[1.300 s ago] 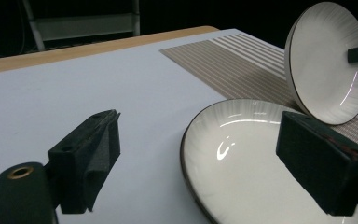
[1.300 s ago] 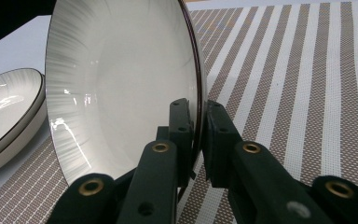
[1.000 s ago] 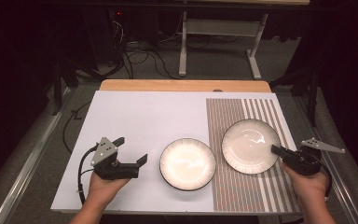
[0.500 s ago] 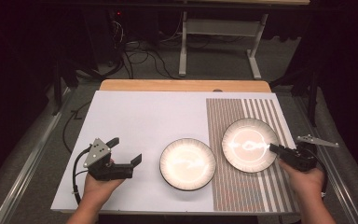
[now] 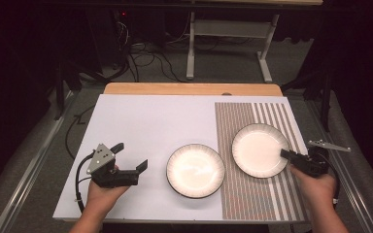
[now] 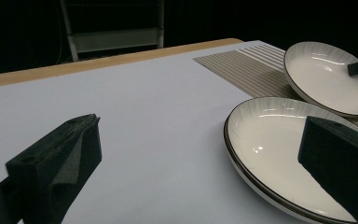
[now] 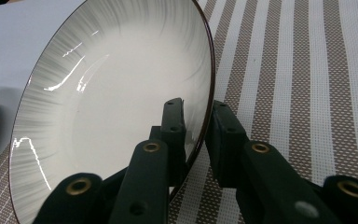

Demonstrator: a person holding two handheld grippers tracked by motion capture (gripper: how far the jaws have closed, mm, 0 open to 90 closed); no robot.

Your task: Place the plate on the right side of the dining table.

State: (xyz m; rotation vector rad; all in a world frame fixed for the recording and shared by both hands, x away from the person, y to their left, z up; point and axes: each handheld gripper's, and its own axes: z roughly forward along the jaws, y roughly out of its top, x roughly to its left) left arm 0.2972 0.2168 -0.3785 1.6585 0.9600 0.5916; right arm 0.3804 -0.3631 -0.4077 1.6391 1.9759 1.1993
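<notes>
White glazed ware is the work in hand: 2 plates lie on the table (image 5: 141, 116), and the right gripper (image 5: 285, 155) has its jaws pinched on the near rim of the right plate (image 5: 258, 148), 1 jaw inside the well and 1 outside, as the right gripper view confirms (image 7: 198, 126). That plate rests over the striped mat (image 5: 267, 194) at the right of the table. Compared with 1.0 s ago, this plate sits slightly lower and further left in the high view, and its outline is rounder than at 0.5 s ago; judged from this, the plate is being drawn or set toward the left plate (image 5: 195, 170), which has stayed where it was on the pale surface just left of the mat edge. The 2 rims are now near each other but apart. The left gripper (image 5: 128, 160) has pulled back toward the near-left corner over the same interval; its jaws are spread wide and hold nothing, and in the left gripper view they frame the left plate (image 6: 279, 154) with the right plate (image 6: 328, 77) beyond it. Likely meaning for the task: the right plate is under control and probably on its way to be stacked or placed next to its partner, while the left gripper waits clear. Rim grip is narrow, so slippage or tilt is the main risk.
</notes>
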